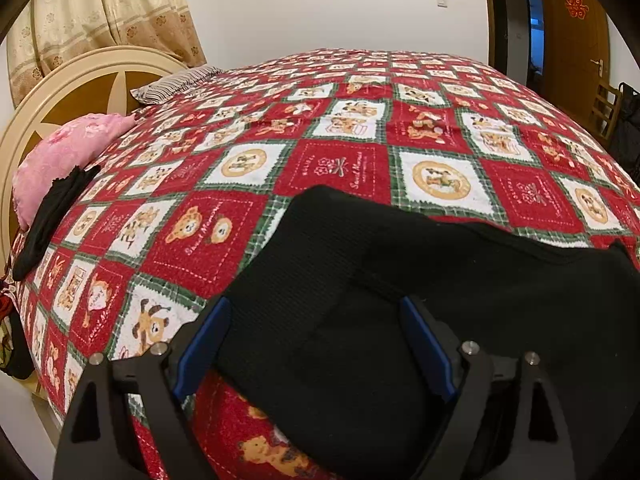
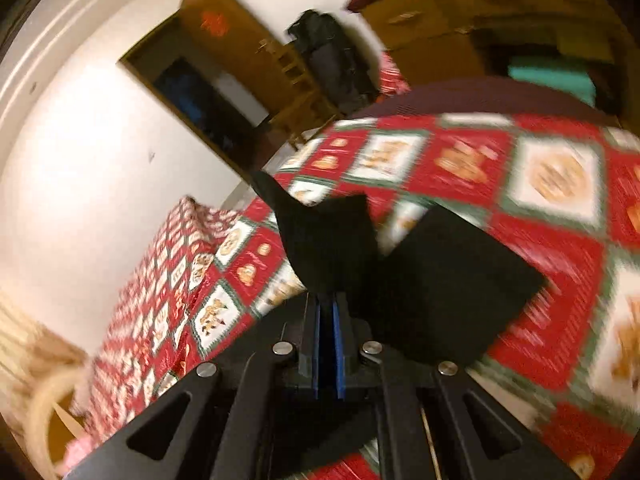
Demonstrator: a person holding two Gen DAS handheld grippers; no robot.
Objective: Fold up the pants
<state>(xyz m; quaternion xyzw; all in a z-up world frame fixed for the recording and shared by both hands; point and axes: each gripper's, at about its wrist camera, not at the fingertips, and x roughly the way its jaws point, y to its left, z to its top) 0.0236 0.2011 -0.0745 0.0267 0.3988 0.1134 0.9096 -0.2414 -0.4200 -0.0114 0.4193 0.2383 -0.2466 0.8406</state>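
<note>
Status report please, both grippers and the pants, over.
Left hand-held gripper open, straddling the black pants on the bedspread. Right hand-held gripper shut on pants edge, lifting it; view blurred. Nothing in the way.

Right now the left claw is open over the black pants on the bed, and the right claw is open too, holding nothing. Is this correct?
Not quite. The left claw is open over the black pants on the bed, but the right claw is shut on the pants' fabric, lifting a corner, as the right wrist view shows.

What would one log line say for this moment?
left tool: open over pants | right tool: shut on pants | pants partly lifted off bed | fold unfinished
</note>
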